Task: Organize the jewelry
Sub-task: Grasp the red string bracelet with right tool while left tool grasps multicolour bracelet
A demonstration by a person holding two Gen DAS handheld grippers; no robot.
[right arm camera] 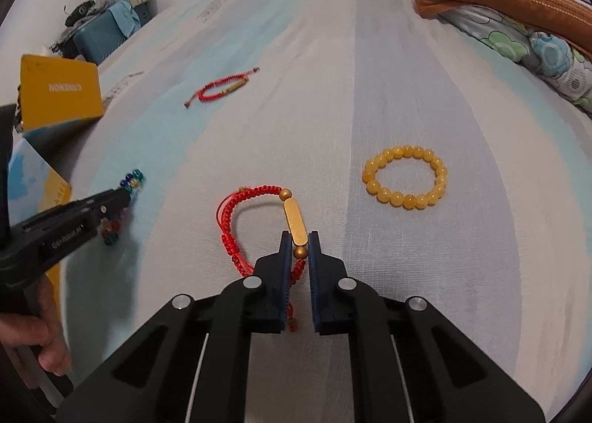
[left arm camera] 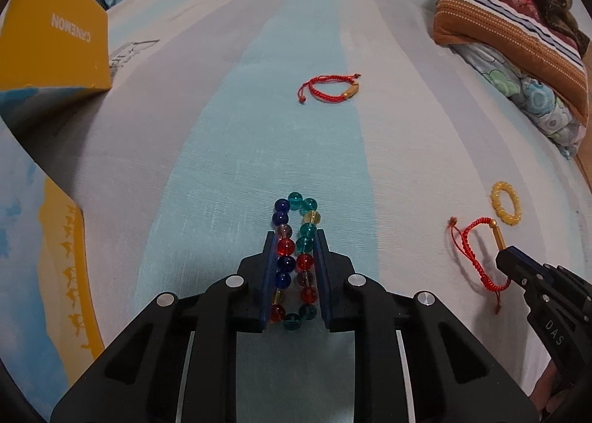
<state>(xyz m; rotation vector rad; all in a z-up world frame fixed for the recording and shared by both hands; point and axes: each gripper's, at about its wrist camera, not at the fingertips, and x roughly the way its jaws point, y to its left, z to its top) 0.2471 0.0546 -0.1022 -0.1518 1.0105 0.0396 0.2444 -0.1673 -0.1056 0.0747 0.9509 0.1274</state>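
The left tongs (left arm camera: pixel 295 238) sit nearest the lens, pressed narrow on the glass-bead bracelet (left arm camera: pixel 296 256), its loop squeezed into two rows between the pads; the beads look hard, smooth and likely slippery, so a hold across both strands suits it; the right tongs (right arm camera: pixel 299 238) are clamped on the gold bar end of the red cord bracelet (right arm camera: pixel 259 223), the stiff part, while its soft braid trails limp on the bed (right arm camera: pixel 407 275); both tools slant steeply downward. Farther off lie a yellow bead bracelet (right arm camera: pixel 406 182), a second red cord bracelet (right arm camera: pixel 222 90), and a yellow box (right arm camera: pixel 61 91) at the left.
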